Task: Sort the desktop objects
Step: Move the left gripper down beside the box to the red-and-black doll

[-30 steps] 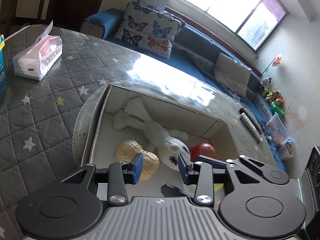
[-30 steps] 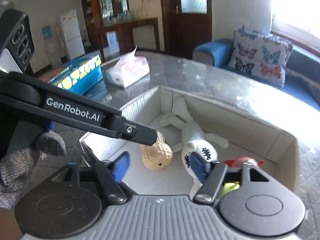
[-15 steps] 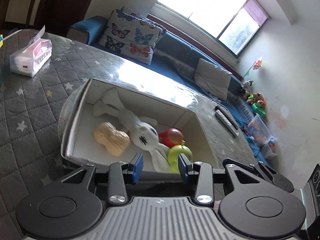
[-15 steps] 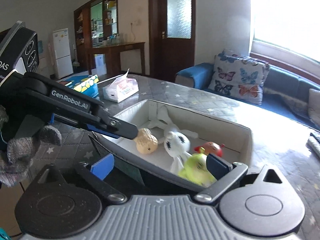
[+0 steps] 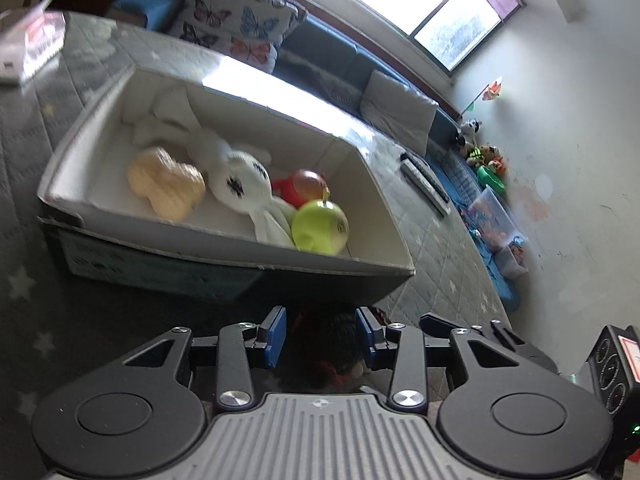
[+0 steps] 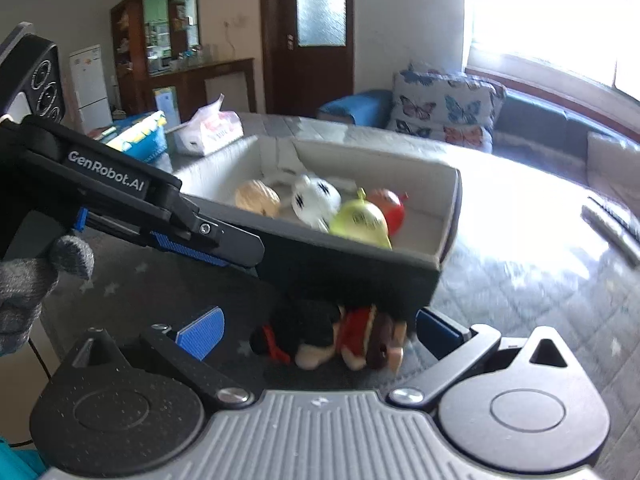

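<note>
Right wrist view: the right tongs (image 6: 318, 330) — just opened wide — straddled a dark plush toy (image 6: 332, 336) on the quilted surface (image 6: 520, 300), beside the box (image 6: 360, 264) of toys. Left tongs (image 5: 321, 336), narrowing, stood apart around the same plush toy without gripping.
</note>
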{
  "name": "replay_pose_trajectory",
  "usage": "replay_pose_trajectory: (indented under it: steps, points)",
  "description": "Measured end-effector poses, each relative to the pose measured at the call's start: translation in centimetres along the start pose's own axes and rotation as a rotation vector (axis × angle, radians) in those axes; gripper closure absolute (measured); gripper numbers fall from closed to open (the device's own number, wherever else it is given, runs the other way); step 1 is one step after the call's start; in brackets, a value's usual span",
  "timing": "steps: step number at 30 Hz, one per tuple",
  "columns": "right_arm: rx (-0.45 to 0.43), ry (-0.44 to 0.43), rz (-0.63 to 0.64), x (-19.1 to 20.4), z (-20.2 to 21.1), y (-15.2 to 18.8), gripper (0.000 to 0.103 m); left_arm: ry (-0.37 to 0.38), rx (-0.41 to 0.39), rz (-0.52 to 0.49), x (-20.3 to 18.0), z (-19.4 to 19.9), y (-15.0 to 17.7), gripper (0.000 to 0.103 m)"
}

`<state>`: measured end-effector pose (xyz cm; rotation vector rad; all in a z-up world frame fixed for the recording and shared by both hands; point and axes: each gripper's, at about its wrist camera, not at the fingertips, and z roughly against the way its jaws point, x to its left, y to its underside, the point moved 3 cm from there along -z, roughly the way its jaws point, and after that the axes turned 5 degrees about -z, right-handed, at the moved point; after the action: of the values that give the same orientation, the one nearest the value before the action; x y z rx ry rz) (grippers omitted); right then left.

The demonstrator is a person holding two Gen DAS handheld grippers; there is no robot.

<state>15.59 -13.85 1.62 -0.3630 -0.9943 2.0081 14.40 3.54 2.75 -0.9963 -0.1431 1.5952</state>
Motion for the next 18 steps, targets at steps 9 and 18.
replay_pose_trajectory:
  steps: [9, 18]
  points:
    - [0.018, 0.01, -0.049, -0.7, -1.8, 1.2, 0.0, 0.052, 0.047, 0.069, 0.4, -3.1, 0.6, 0.063]
    - [0.029, 0.011, -0.037, -0.4, -3.0, 1.3, 0.0, 0.084, 0.035, 0.124, 1.0, -3.9, 0.4, 0.062]
